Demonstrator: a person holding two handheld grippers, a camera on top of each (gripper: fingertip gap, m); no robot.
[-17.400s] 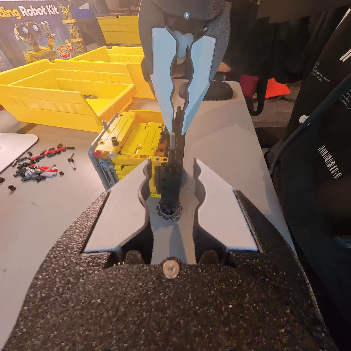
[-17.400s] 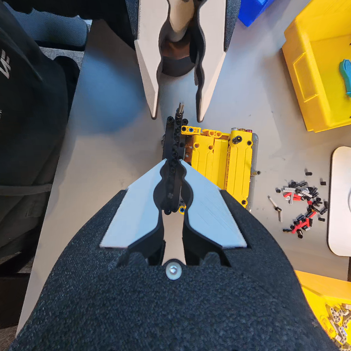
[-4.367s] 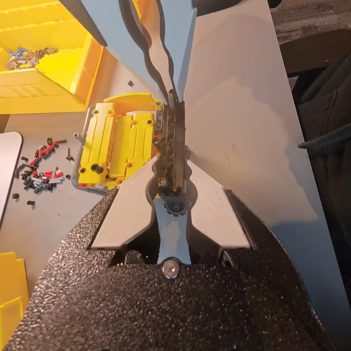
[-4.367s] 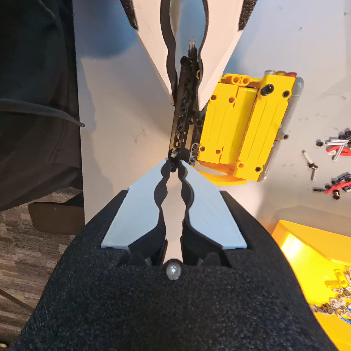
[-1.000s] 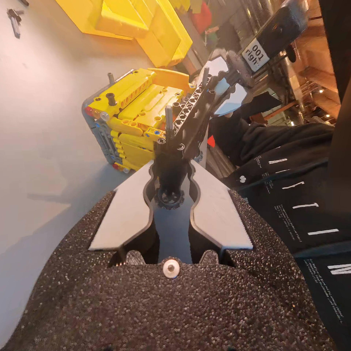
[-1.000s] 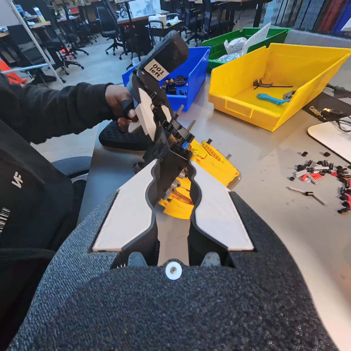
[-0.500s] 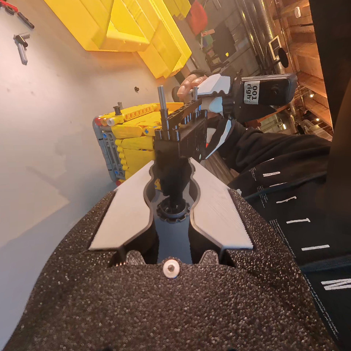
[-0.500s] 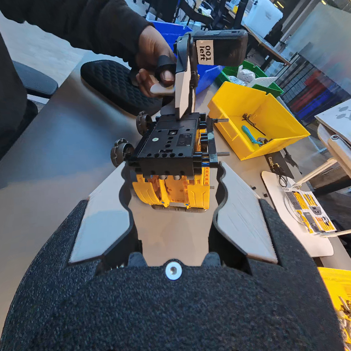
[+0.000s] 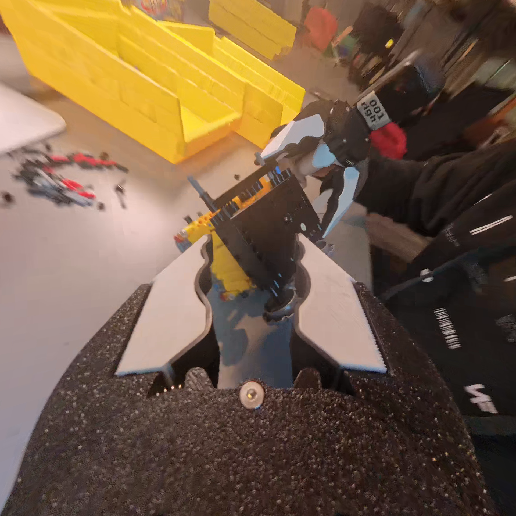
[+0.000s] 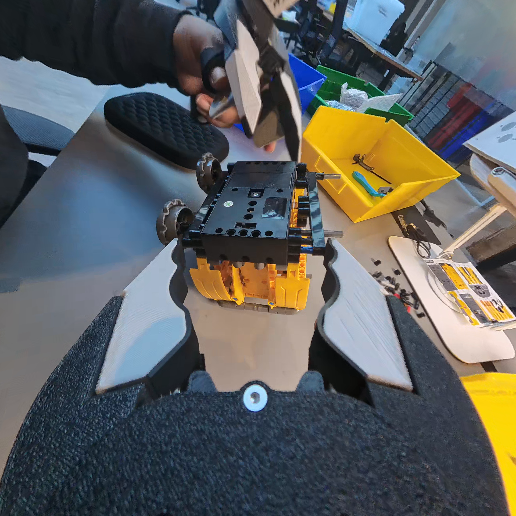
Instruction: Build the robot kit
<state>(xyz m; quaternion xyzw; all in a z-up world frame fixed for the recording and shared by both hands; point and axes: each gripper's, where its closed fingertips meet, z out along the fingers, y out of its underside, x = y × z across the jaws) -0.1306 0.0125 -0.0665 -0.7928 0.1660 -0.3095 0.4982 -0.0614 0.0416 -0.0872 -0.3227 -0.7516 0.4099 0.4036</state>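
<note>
The yellow-and-black brick model [image 10: 251,212] sits upside down on the table [image 10: 83,223], black box on top. The right gripper [image 10: 251,245] has its jaws spread wide, one on either side of the model's near end, gripping nothing. The left gripper [image 9: 252,240] hangs over the far end, jaws parted too (that view's blurry). Two wheels [image 10: 174,217] stick out of the model's left side and bare axles out of its right. I'd say any squeeze belongs on the black frame, not those.

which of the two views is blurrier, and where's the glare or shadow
Left wrist view: heavy motion blur smears the yellow plastic bins and scattered small parts. Right wrist view: mostly sharp on the black-and-yellow brick-built vehicle, soft at the person's hand; bluish sheen and a broad shadow on the grey tabletop; wide-angle bending at the edges.
</note>
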